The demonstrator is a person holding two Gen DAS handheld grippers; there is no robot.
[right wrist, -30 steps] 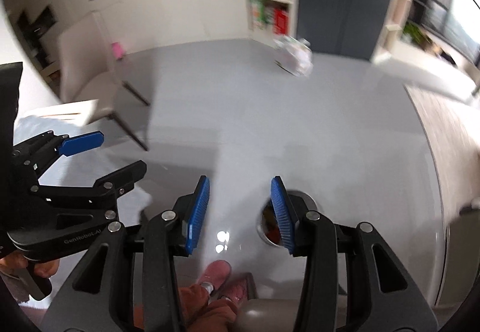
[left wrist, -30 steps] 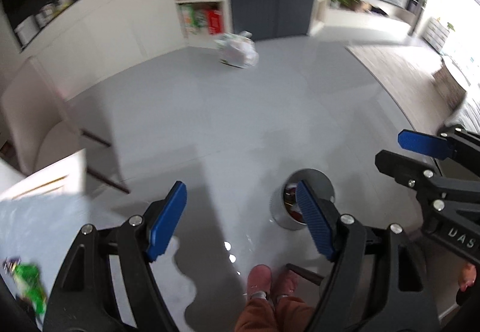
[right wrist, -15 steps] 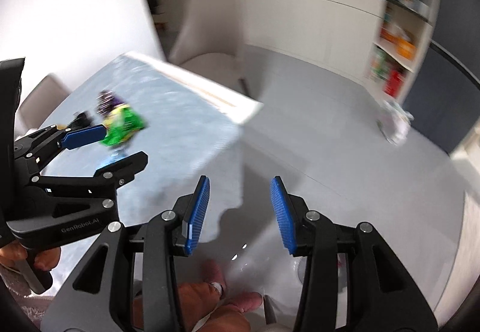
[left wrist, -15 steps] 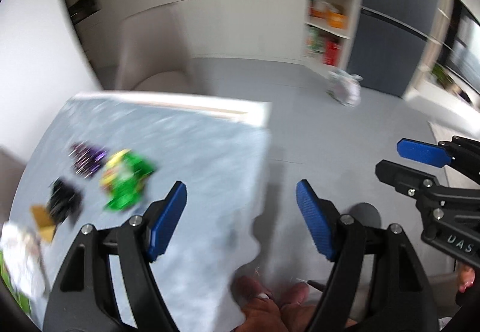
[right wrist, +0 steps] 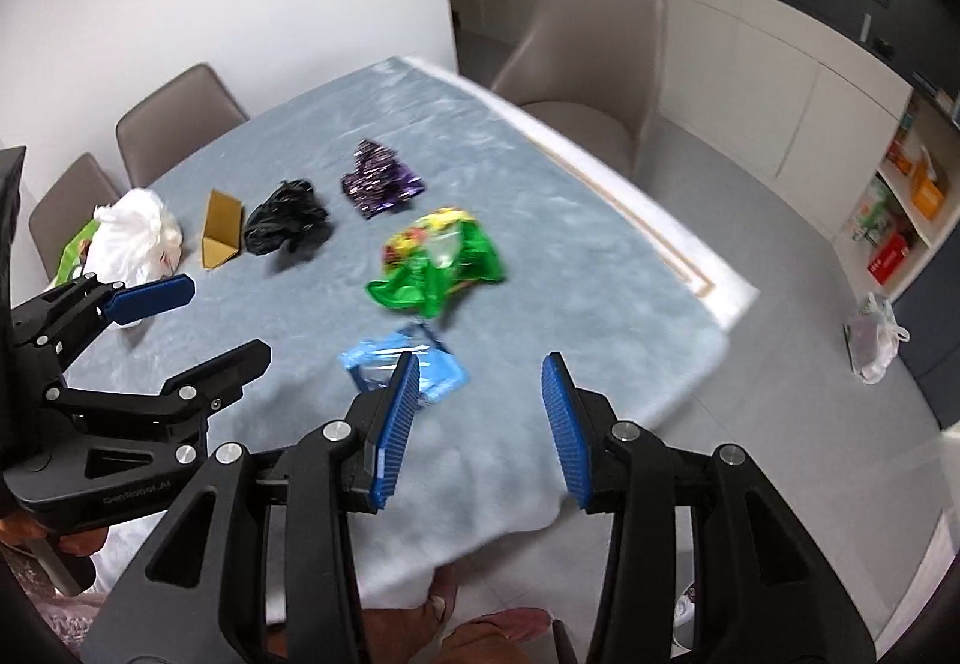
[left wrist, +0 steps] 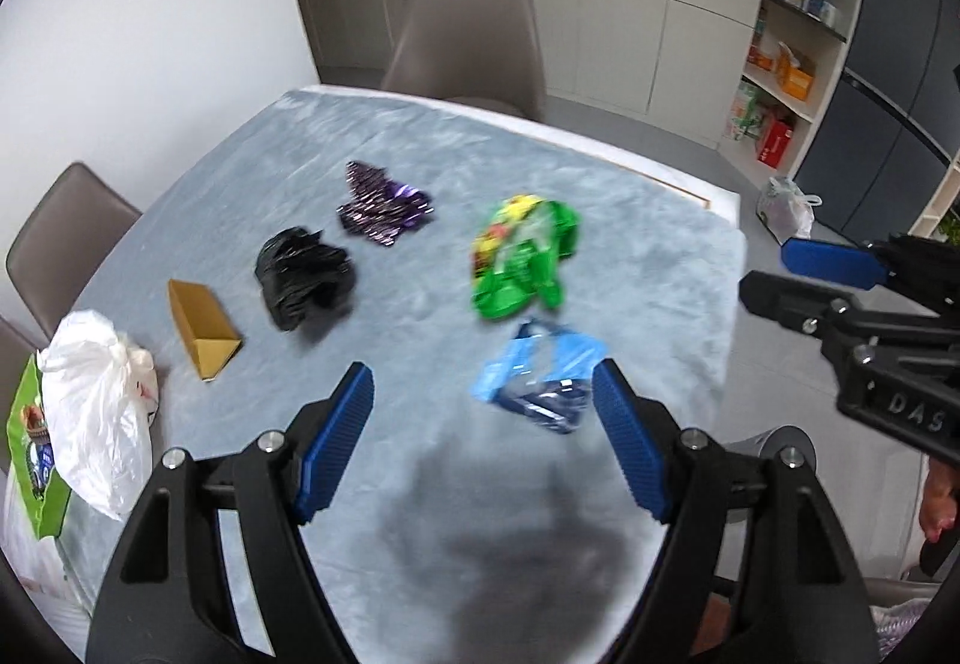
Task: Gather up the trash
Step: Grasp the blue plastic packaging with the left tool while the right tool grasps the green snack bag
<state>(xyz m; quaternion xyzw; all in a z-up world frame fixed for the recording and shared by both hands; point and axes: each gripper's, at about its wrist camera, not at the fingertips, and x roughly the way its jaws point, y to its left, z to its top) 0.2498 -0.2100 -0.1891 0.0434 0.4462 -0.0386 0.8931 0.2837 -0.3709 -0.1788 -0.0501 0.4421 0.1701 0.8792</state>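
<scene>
Both grippers up over the table point(left wrist: 420, 141), nothing picked yet. Left gripper point(left wrist: 483, 439): jaws spread wide, nothing btwn them. Right gripper point(right wrist: 477, 427): jaws apart too, less wide, nothing pinched.

Trash lying on the blue-grey cloth, all apart from each other:
- blue wrapper point(left wrist: 540, 382) closest, just past the left pads, near the table's front edge
- green snack bag point(left wrist: 522, 259) behind it
- purple wrapper point(left wrist: 384, 205) further back
- black bag point(left wrist: 303, 277) to the left, w/ a small brown box point(left wrist: 201, 328) beside it
- white bag point(left wrist: 96, 409) at the far left edge, sitting on a green carton point(left wrist: 27, 424)

No bin in view over the table.

Could go wrong, prob:
- Blue wrapper thin + flat, so pads may slide over it or grab the cloth too. Pulling cloth up would drag the other bits.
- Wrapper close to the edge; a bump could push it off onto the floor.
- Green snack bag puffy + slick; could squish out if pinched at the tip.
- Grippers close side by side; going for the same piece could knock them together.
- Pics a bit smeared around the bags, so aim may be off if closing too soon.
- Box open at one end; a squeeze on the thin wall could crush it or flip it.
</scene>
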